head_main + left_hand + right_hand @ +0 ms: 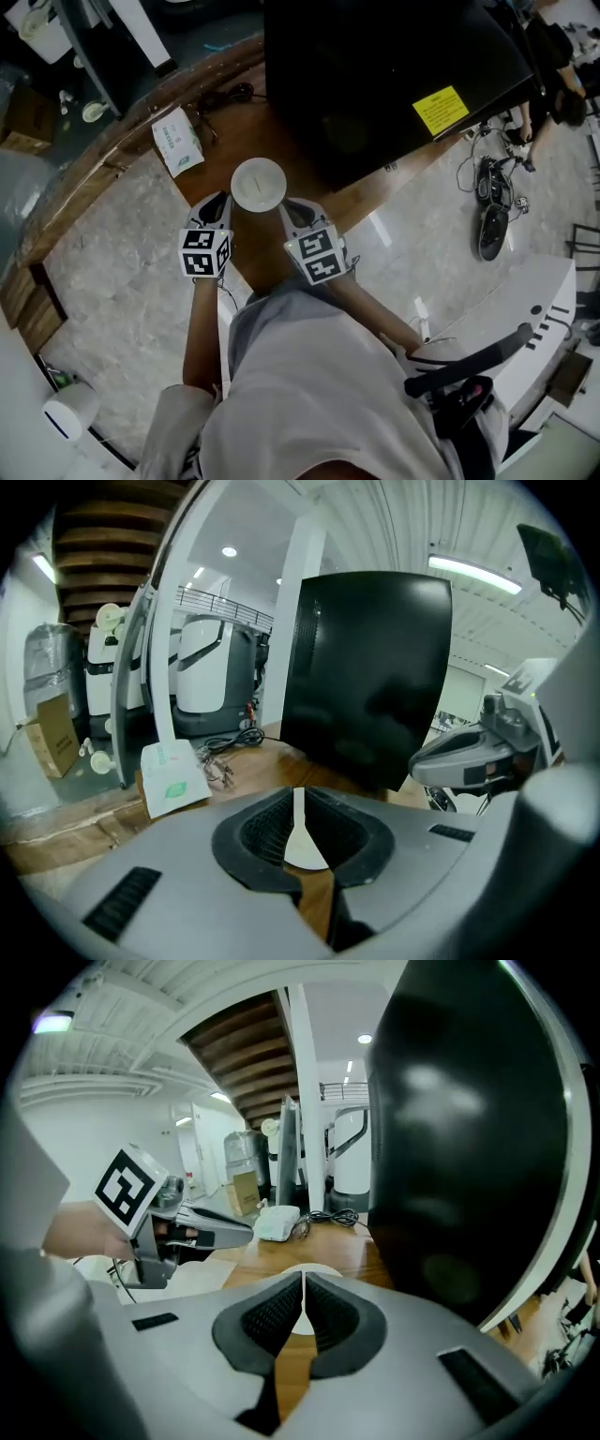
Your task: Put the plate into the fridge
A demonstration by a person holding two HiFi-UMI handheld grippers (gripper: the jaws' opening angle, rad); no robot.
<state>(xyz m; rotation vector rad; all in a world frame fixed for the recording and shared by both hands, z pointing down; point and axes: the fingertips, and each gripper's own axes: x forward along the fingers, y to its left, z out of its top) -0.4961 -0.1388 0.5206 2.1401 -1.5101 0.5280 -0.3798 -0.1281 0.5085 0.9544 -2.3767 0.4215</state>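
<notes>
Expect the white plate point(258, 184) to be light, stiff, slick and breakable; pinch the rim from opposite sides. Lies flat, face up, on the wooden counter point(242, 136) just before the black fridge point(375, 75); round, so no long axis. Flanked at the near edge by left gripper point(298, 792) and right gripper point(303, 1277), both pressed together, empty.

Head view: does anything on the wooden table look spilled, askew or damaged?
Nothing stands out. The white plate lies flat on the table before the black fridge; the tissue pack and cable lie to its left.
</notes>
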